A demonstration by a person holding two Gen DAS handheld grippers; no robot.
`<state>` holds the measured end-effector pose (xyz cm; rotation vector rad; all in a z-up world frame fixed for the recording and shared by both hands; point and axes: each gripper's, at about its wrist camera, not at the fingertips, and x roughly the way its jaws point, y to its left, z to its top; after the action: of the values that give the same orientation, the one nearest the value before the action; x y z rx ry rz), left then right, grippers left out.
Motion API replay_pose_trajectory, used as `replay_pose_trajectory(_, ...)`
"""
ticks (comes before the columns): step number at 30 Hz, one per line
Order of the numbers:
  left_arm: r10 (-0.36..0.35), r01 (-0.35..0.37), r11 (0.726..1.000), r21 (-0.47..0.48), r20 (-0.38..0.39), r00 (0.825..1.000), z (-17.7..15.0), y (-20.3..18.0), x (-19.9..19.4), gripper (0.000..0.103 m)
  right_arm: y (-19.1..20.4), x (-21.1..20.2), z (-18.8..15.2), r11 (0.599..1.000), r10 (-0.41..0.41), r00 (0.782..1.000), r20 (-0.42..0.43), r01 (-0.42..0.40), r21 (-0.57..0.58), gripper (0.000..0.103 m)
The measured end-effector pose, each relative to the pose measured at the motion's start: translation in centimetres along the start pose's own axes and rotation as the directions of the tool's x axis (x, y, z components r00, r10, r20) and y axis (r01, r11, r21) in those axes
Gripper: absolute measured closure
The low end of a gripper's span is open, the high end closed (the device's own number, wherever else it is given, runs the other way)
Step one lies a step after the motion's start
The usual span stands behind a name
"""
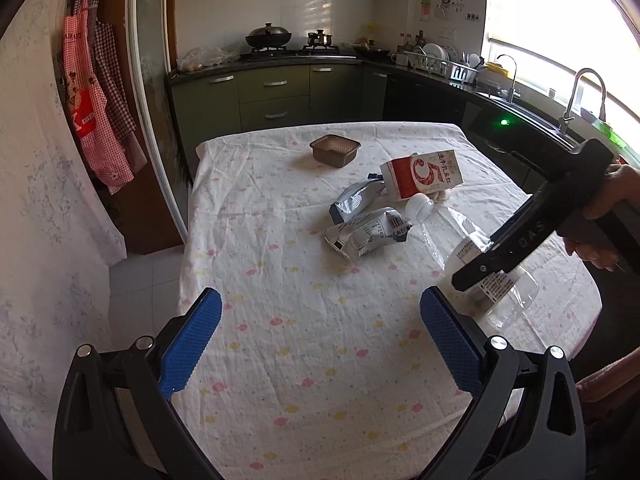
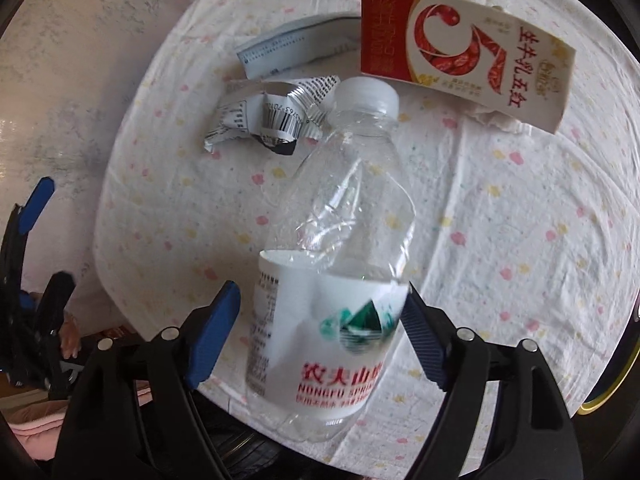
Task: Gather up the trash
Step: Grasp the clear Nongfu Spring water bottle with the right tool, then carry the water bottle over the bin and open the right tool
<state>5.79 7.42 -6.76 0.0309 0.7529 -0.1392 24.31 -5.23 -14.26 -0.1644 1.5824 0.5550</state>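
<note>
A clear plastic water bottle (image 2: 336,240) lies on the tabletop (image 1: 304,344), empty as far as can be seen, with a white cap and a white label reading "NONGFU SPRI…" under red Chinese characters and a green mountain mark. The right tongs (image 2: 322,320) sit around its labelled lower half; the right pad touches the label, a slim gap shows at the left pad, so whether they grip it I cannot tell. Beyond the bottle's cap lies a red-and-white milk carton (image 2: 464,52) on its side, printed with a large "5" and "生牛乳五红". Left of the cap lie two crumpled foil wrappers (image 2: 268,114), one showing a barcode. Beyond the carton sits a brown tray (image 1: 335,150), seemingly empty. The left tongs (image 1: 320,344) hang wide open above the tabletop.
</note>
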Motion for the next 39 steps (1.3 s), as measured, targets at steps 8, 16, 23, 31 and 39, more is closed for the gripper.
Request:
replay_pose_trajectory(8, -0.008, 0.008, 1.0, -0.023, -0.009, 1.0, -0.5, 0.8, 0.3, 0.005, -0.4, 0.4, 0.3, 1.0, -0.006, 1.0, -0.004, 0.006, 0.005, 0.04)
replay_pose_trajectory(16, -0.02, 0.02, 1.0, -0.015, -0.018, 1.0, -0.6, 0.4, 0.6, 0.005, -3.8, -1.4, -3.0, 0.997, 0.068, 0.997, 0.028, -0.069, 0.036, 0.042)
replay_pose_trajectory(23, -0.036, 0.036, 0.999, 0.005, -0.027, 0.999, -0.2, -1.1, 1.2, 0.005, -8.7, -4.9, -6.8, 0.989, 0.09, 0.988, 0.123, -0.103, 0.103, 0.042)
replay_pose_trajectory(31, -0.073, 0.074, 0.996, 0.055, -0.03, 0.997, 0.7, -3.9, 1.7, 0.005, -21.5, -10.1, -12.5, 0.924, -0.03, 0.971, 0.237, -0.064, 0.378, 0.041)
replay_pose_trajectory(39, -0.085, 0.09, 0.991, 0.102, -0.053, 0.995, 1.4, -6.2, 2.7, 0.005, -33.5, -10.5, -18.0, 0.792, -0.086, 0.974, 0.208, -0.059, 0.607, 0.041)
